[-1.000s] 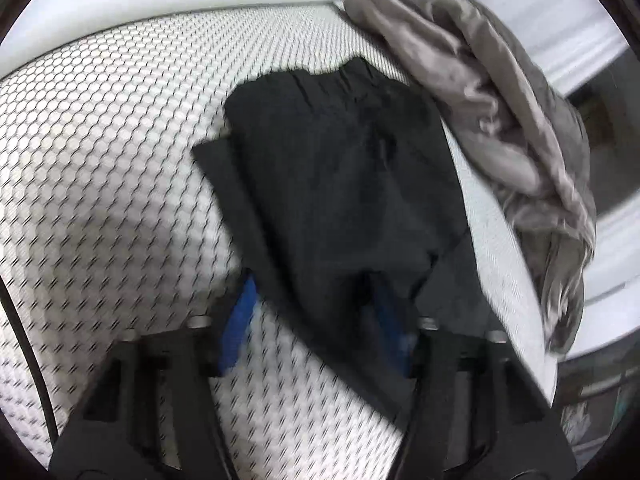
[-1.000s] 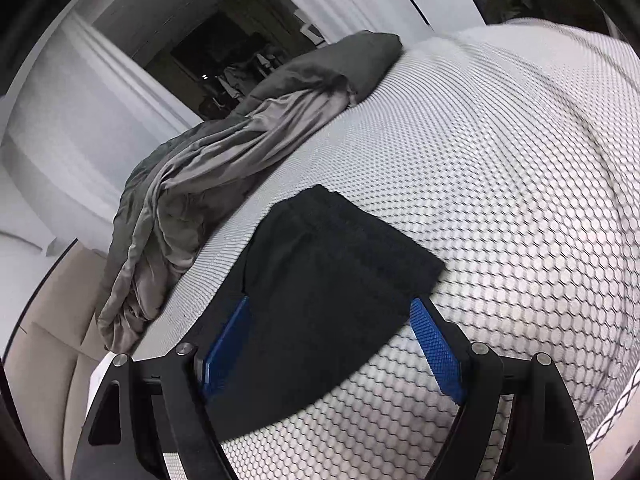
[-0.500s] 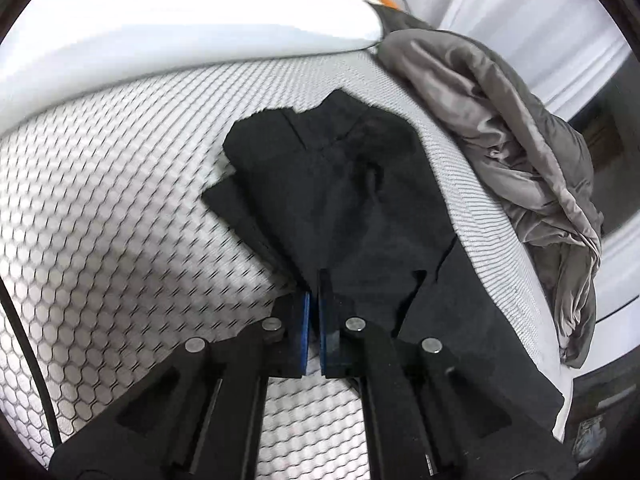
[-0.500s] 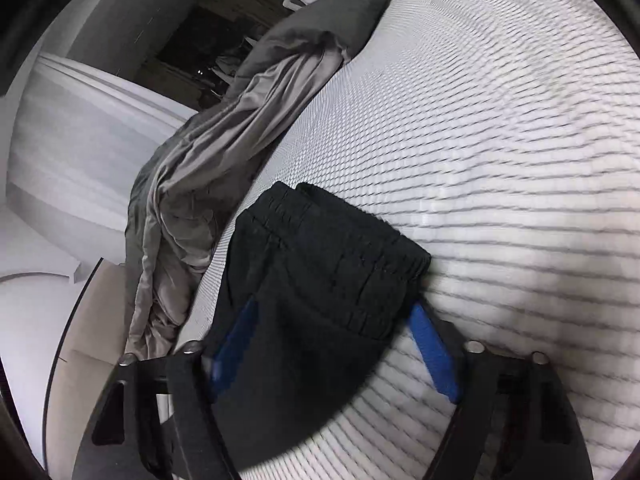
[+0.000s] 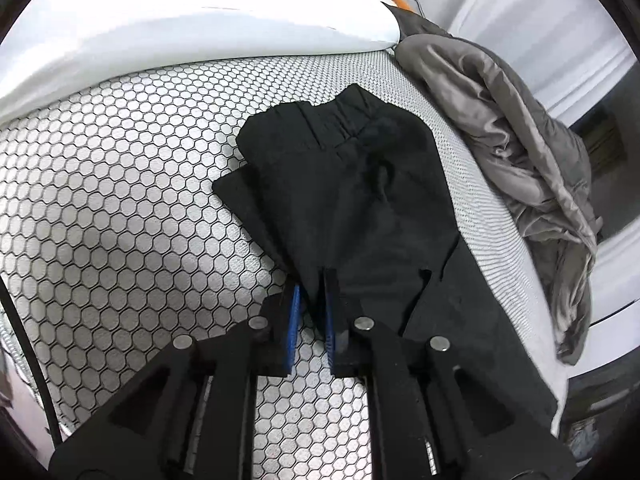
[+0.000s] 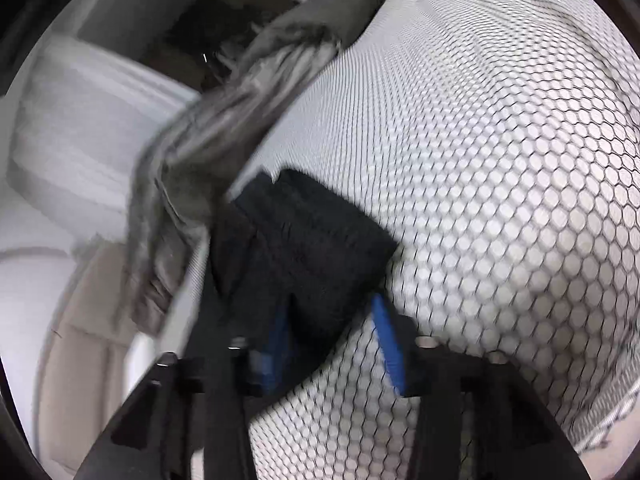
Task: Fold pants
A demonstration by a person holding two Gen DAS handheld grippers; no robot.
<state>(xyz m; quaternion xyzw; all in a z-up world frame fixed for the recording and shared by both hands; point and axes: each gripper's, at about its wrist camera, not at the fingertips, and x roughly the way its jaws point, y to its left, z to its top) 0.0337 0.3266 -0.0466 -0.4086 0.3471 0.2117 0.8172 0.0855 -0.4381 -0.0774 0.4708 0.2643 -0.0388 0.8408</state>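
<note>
A bed with a white honeycomb-patterned cover [image 5: 120,200] fills most of the left wrist view. A crumpled grey quilt [image 5: 520,140] lies along its edge at two o'clock. A white pillow [image 5: 200,20] sits at eleven o'clock, with an orange item [image 5: 394,0], too small to identify, beyond it.

No readable text, label or number anywhere — none.

Right-wrist view blurred: right gripper [image 6: 334,320] grip on pants [image 6: 304,240] unclear.
</note>
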